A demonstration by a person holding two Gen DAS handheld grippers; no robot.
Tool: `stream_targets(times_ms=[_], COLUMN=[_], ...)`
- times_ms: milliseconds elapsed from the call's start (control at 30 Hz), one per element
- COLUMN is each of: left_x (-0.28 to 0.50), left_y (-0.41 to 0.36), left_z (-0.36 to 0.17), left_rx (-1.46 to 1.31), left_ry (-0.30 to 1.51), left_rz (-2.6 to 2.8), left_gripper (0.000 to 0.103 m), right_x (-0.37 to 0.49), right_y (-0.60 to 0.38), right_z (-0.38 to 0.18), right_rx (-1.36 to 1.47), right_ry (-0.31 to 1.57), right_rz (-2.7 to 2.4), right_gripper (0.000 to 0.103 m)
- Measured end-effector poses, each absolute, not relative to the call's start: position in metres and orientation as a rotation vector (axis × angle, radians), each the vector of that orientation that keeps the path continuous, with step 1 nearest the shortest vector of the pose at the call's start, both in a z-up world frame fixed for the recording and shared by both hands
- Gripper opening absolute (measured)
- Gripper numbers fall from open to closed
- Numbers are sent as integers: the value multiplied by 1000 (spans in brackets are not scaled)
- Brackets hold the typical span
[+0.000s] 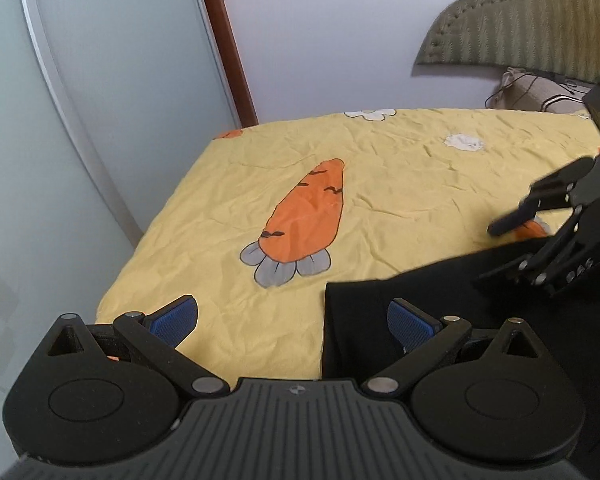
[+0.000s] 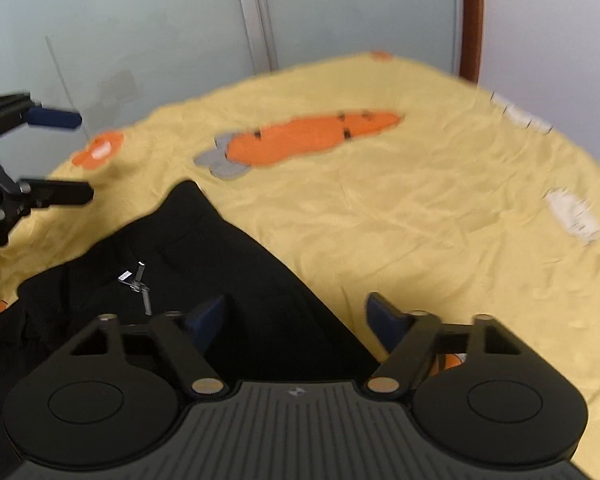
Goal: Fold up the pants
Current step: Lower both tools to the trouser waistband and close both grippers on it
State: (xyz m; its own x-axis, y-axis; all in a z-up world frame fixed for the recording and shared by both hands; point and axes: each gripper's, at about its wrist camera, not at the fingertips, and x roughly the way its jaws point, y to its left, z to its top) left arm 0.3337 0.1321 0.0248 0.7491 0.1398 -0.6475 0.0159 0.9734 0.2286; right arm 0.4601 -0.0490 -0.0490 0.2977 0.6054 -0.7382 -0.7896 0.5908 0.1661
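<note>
Black pants [image 1: 360,320] lie on a yellow bedsheet [image 1: 400,184] printed with an orange carrot [image 1: 304,220]. My left gripper [image 1: 292,320] is open above the pants' left edge; its right blue pad [image 1: 410,326] is over the cloth and its left pad over bare sheet. In the right wrist view the pants [image 2: 228,248] taper to a corner, with a small metal clasp and tag [image 2: 136,280] on them. My right gripper [image 2: 296,320] is open above the cloth's right edge. Each gripper shows in the other's view, the right one [image 1: 500,250] and the left one [image 2: 78,156], both with jaws apart.
The bed's left edge runs beside a pale sliding wardrobe door [image 1: 100,100] with a narrow gap between. A padded headboard [image 1: 520,20] and a pillow [image 1: 540,92] with a cable stand at the far right. Yellow sheet [image 2: 420,208] stretches wide beyond the pants.
</note>
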Motion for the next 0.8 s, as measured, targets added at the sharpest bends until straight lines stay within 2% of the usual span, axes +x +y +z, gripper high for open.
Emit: stream_targets(times_ms=[67, 100, 133, 233, 700, 800], left_x=[346, 353, 360, 376, 422, 432], left_y=[134, 134, 132, 126, 119, 126], left_z=[24, 23, 23, 20, 13, 6], left_rx=[183, 161, 140, 109, -169, -307], left_ry=[747, 765, 787, 816, 972, 1063], left_rz=[61, 57, 56, 45, 1, -36], left_gripper=[103, 103, 103, 102, 102, 98], right_x=[465, 464, 464, 457, 381, 358], right_y=[-44, -43, -43, -42, -30, -27], right_z=[-54, -53, -52, -46, -17, -17], right_rx=[-283, -295, -292, -336, -628, -691], right_ry=[885, 876, 876, 828, 472, 390], right_rz=[971, 992, 1021, 1032, 887, 850], right_gripper=[66, 57, 39, 14, 12, 12])
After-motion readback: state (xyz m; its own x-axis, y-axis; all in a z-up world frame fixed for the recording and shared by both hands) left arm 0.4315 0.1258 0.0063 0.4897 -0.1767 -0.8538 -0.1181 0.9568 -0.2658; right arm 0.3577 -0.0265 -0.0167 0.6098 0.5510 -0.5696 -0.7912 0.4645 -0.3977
